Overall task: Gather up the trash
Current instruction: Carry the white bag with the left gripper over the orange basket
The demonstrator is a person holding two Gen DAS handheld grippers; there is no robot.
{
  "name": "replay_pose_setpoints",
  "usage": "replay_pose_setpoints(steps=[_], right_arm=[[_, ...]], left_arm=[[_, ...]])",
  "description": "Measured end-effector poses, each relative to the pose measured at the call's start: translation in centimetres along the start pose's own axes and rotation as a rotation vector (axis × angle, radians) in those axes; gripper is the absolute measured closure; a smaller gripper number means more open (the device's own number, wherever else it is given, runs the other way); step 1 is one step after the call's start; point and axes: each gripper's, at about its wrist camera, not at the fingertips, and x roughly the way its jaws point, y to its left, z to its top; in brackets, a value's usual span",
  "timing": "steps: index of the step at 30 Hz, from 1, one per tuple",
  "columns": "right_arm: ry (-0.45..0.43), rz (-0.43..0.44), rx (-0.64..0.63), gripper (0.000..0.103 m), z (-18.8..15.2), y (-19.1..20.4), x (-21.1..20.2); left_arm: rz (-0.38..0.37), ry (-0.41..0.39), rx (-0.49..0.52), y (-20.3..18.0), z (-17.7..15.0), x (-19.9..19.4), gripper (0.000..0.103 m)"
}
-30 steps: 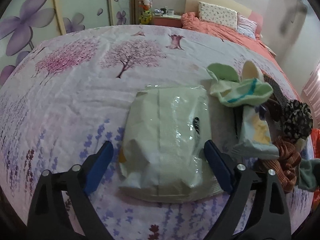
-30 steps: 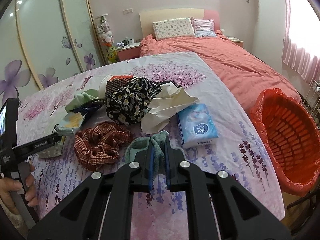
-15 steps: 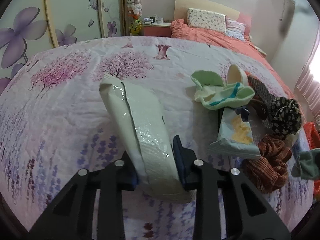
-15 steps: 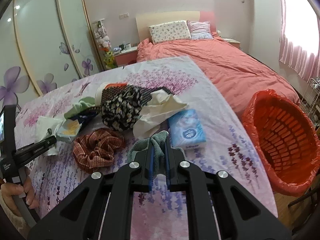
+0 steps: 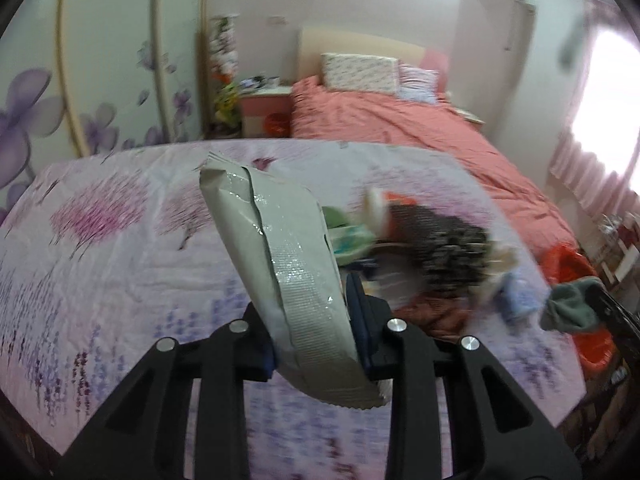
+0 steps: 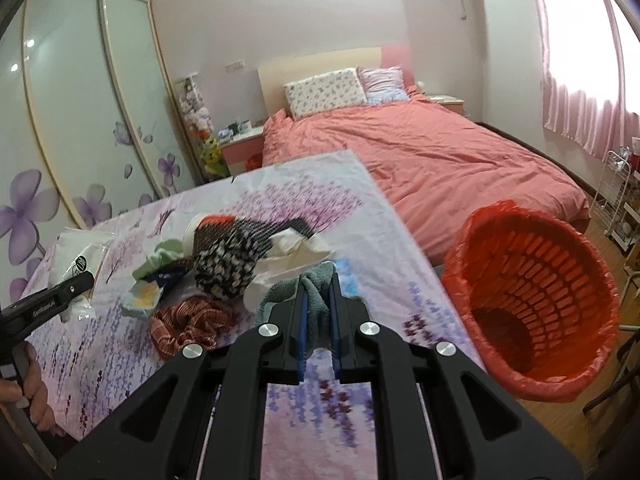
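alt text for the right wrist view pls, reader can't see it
The right gripper pinches a grey-green cloth above a flower-print table heaped with clothes and wrappers. A red-lined basket stands on the floor to the right, with a pink bed behind.
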Motion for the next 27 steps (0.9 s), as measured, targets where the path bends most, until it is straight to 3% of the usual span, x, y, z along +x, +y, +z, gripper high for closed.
replay_pose_setpoints(steps=[14,27], right_arm=[[-0.134,-0.107,0.106,0.094,1.7,-6.9,-3.8],[-0.169,-0.216,0.215,0.094,1.6,-15.2,-3.8]], left_arm=[[-0.305,-0.014,0.173,-14.6,0.3,-2.1,0.073],[-0.5,0.05,0.291,-27.1,-1.2,0.6,0.073]])
